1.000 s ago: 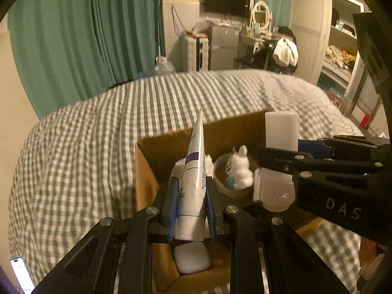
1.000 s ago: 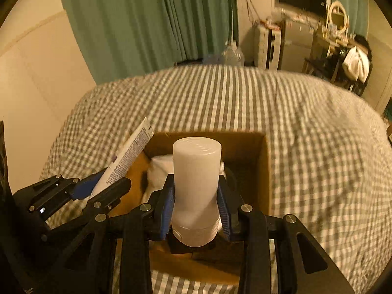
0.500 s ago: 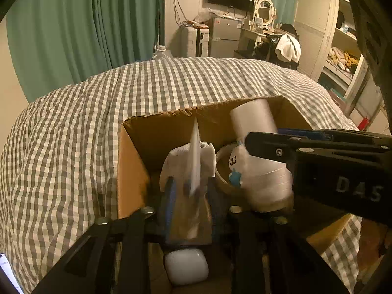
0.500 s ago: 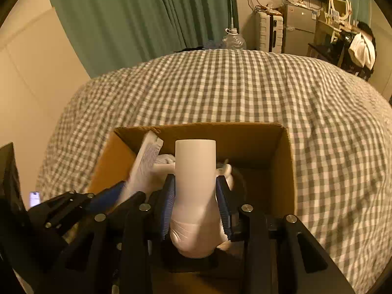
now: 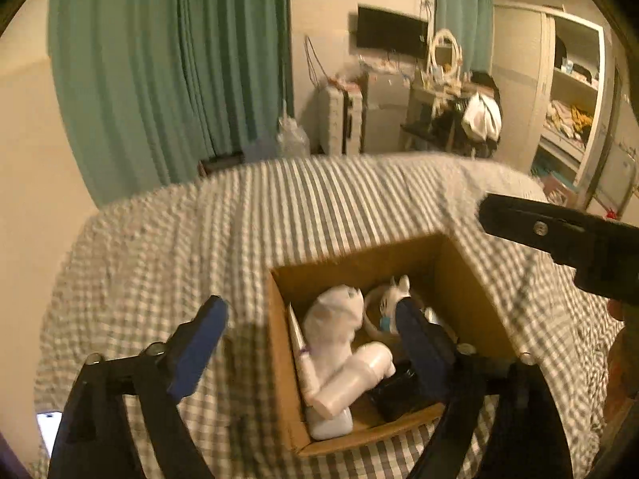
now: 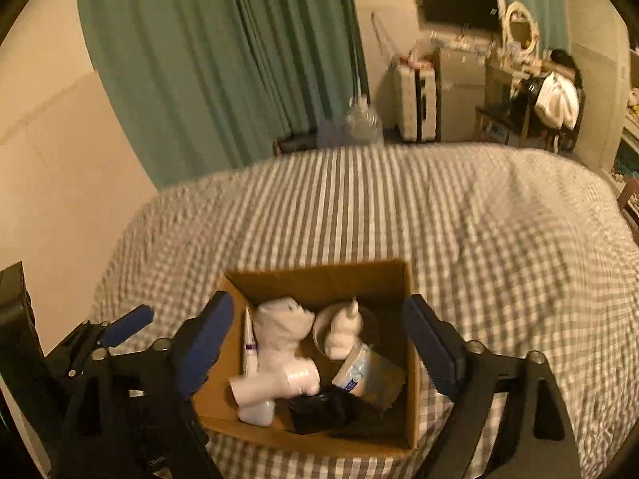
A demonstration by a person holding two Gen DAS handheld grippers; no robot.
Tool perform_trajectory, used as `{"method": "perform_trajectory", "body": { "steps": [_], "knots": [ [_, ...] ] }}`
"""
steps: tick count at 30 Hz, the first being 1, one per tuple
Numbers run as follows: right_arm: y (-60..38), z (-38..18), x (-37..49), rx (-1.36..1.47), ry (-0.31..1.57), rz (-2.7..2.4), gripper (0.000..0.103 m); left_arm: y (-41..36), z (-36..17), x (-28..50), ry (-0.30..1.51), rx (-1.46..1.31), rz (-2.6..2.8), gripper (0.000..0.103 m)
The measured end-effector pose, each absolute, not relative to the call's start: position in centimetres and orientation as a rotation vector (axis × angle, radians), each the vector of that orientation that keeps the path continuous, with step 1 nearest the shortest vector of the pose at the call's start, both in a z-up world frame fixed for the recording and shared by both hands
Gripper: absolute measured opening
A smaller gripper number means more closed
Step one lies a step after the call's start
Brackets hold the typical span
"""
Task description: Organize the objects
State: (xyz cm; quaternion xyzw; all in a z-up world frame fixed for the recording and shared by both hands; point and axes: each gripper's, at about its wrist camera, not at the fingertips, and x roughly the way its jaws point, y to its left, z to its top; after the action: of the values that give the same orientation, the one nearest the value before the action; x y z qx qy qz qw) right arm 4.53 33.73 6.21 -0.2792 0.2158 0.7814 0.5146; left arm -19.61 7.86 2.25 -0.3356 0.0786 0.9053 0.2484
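An open cardboard box [image 5: 469,287] [image 6: 411,359] sits on the checked bed. Inside lie a white bottle [image 5: 353,377] [image 6: 275,385] on its side, a white tube [image 5: 297,337] [image 6: 249,345] against the left wall, a white plush [image 5: 333,321] [image 6: 279,327], a small white figure in a bowl [image 5: 389,299] [image 6: 345,329], a dark object [image 6: 323,409] and a white case [image 5: 331,423]. My left gripper [image 5: 311,343] is open and empty above the box's left side. My right gripper [image 6: 319,345] is open and empty above the box.
The checked bed cover [image 6: 399,207] spreads all round the box. A phone [image 5: 50,429] lies at the bed's left edge. Green curtains [image 5: 167,72], a suitcase [image 6: 413,99], a desk and shelves stand beyond the bed.
Both grippers have opened and let go: the tube and the bottle now lie in the box. Both grippers have drawn back and up from the box.
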Motion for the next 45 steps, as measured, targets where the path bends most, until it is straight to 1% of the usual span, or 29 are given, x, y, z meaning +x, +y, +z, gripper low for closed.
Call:
{"method": "perform_trajectory", "body": {
  "steps": [2, 4, 13, 17, 22, 28, 32, 37, 41, 45],
  "knots": [
    [31.8, 8.6, 4.9, -0.637, 0.457, 1.872, 0.094, 6.9, 4.4, -18.6, 0.203, -0.863, 2.498, 0.095],
    [30.1, 10.7, 5.2, -0.606, 0.416, 1.871, 0.097, 5.6, 6.7, -17.2, 0.183, -0.822, 2.52, 0.096],
    [21.8, 18.2, 6.1, -0.505, 0.257, 1.89, 0.1, 2.6, 15.1, -12.3, 0.114, -0.657, 2.617, 0.1],
    [18.6, 20.3, 6.8, -0.478, 0.197, 1.881, 0.101, 1.2, 18.1, -10.0, 0.096, -0.59, 2.638, 0.101],
    [15.2, 21.1, 7.8, -0.45, 0.17, 1.866, 0.101, 0.0, 20.3, -6.6, 0.117, -0.497, 2.651, 0.102],
    [11.5, 20.4, 9.4, -0.414, 0.127, 1.859, 0.101, -0.7, 20.0, -3.1, 0.131, -0.442, 2.652, 0.102],
    [9.7, 18.8, 10.1, -0.39, 0.088, 1.842, 0.101, -1.2, 17.9, -1.5, 0.105, -0.424, 2.662, 0.103],
    [9.2, 15.1, 10.8, -0.374, 0.077, 1.827, 0.101, -1.0, 14.2, -1.5, 0.057, -0.473, 2.655, 0.103],
    [10.9, 11.3, 11.4, -0.373, 0.124, 1.813, 0.101, 0.0, 10.8, -1.6, 0.117, -0.476, 2.69, 0.103],
    [12.7, 7.6, 11.7, -0.411, 0.148, 1.797, 0.101, 0.2, 8.1, -1.9, 0.125, -0.481, 2.727, 0.103]
  ]
}}
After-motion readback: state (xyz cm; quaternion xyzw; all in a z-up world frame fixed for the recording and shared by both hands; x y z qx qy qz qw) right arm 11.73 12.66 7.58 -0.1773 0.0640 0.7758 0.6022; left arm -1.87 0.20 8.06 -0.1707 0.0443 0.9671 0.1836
